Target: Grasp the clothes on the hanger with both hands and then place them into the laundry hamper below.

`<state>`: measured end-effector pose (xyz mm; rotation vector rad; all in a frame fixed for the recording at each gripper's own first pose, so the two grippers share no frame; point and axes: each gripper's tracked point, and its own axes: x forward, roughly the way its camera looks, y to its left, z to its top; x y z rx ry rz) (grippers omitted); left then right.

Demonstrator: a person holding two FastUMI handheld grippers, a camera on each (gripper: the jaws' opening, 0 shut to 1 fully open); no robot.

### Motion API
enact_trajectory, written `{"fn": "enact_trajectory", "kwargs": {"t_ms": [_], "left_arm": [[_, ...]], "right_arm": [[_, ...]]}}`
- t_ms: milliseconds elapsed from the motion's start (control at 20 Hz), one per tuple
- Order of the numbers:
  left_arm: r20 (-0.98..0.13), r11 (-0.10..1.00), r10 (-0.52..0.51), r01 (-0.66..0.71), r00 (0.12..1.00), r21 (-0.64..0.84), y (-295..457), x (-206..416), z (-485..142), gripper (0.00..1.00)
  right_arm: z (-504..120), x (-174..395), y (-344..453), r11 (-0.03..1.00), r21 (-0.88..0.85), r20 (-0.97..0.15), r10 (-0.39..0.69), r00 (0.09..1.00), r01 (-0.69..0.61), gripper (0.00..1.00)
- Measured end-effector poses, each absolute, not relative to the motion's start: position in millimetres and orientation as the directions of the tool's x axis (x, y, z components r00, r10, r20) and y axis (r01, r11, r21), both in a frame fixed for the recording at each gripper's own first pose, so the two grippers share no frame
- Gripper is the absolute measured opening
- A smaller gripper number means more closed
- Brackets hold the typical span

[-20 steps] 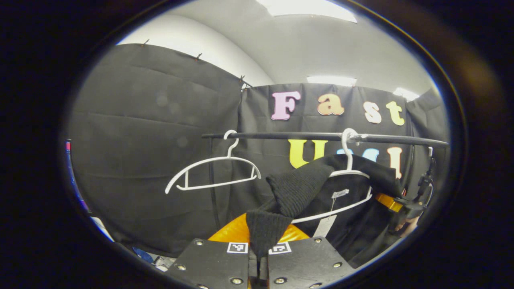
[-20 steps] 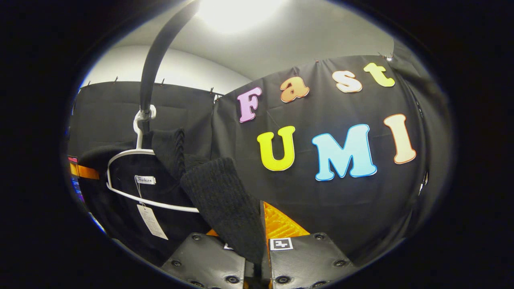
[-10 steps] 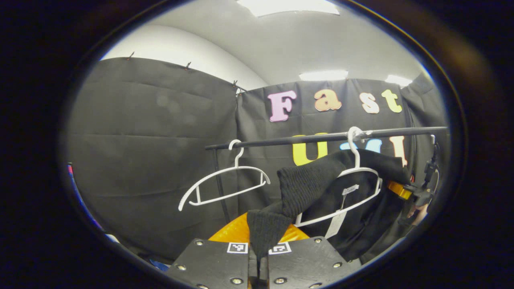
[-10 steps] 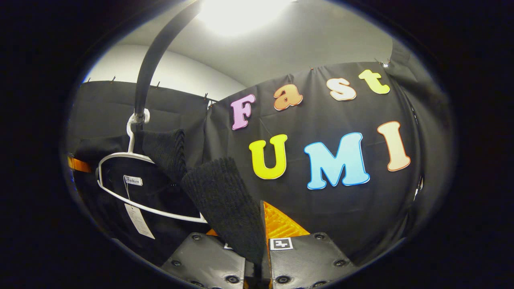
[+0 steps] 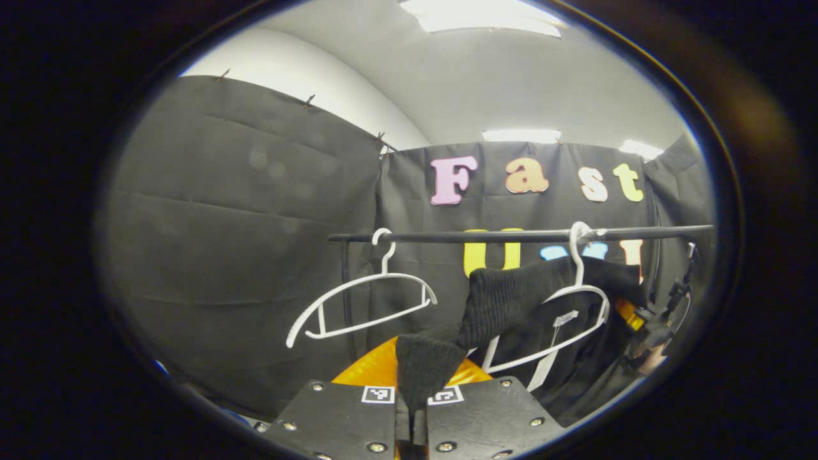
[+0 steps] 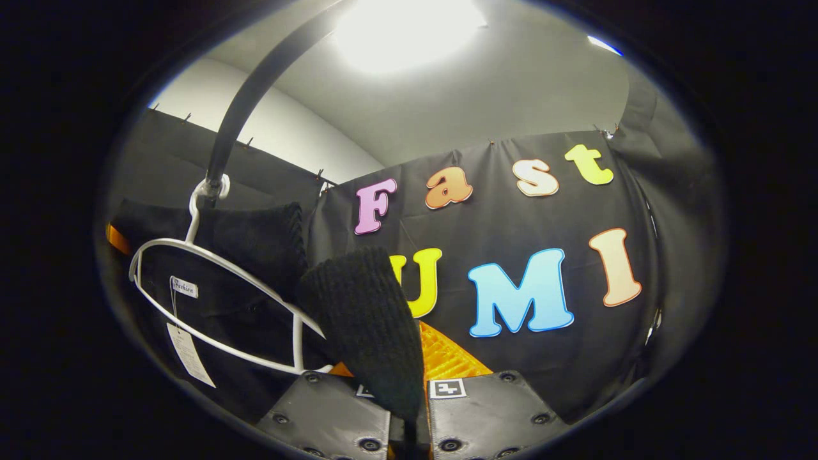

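Observation:
A black knit garment [image 5: 511, 300] hangs over a white hanger [image 5: 578, 303] on the black rail [image 5: 498, 236]. My left gripper [image 5: 412, 401] is shut on one knit end of it at the bottom of the left gripper view. In the right gripper view my right gripper [image 6: 409, 409] is shut on the other knit end [image 6: 364, 313], which rises clear of the hanger [image 6: 211, 300]. The hanger tilts, and its near end is bare. A paper tag [image 6: 188, 354] dangles from the collar. The right gripper [image 5: 645, 319] and a hand sit beyond the garment at the far right.
An empty white hanger [image 5: 364, 300] hangs at the left end of the rail, next to its upright post [image 5: 347, 300]. The black cloth wall stands close behind the rail. The rail [image 6: 249, 108] passes overhead in the right gripper view, under a bright ceiling light [image 6: 402, 29].
Both grippers kept their hold and drew the knit ends away from the hanger. The hanger has tilted more, and its end near the right gripper has come bare.

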<state>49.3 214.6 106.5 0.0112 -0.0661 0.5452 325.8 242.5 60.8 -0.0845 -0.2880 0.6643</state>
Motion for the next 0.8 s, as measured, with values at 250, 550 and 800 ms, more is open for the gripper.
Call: {"fn": "enact_trajectory", "kwargs": {"t_ms": [250,550,800], "left_arm": [[0.062,0.861,0.506,-0.508,0.860,0.008,234,61,107,0.01],[0.021,0.890,0.456,-0.456,0.890,0.006,262,73,92,0.01],[-0.007,0.905,0.419,-0.418,0.908,-0.083,275,75,72,0.01]], "right_arm": [[65,334,256,0.773,-0.231,0.271,0.634,0.724,-0.591,0.10],[53,342,270,0.739,-0.297,0.300,0.673,0.676,-0.604,0.09],[35,349,280,0.694,-0.316,0.263,0.720,0.643,-0.647,0.09]]}}
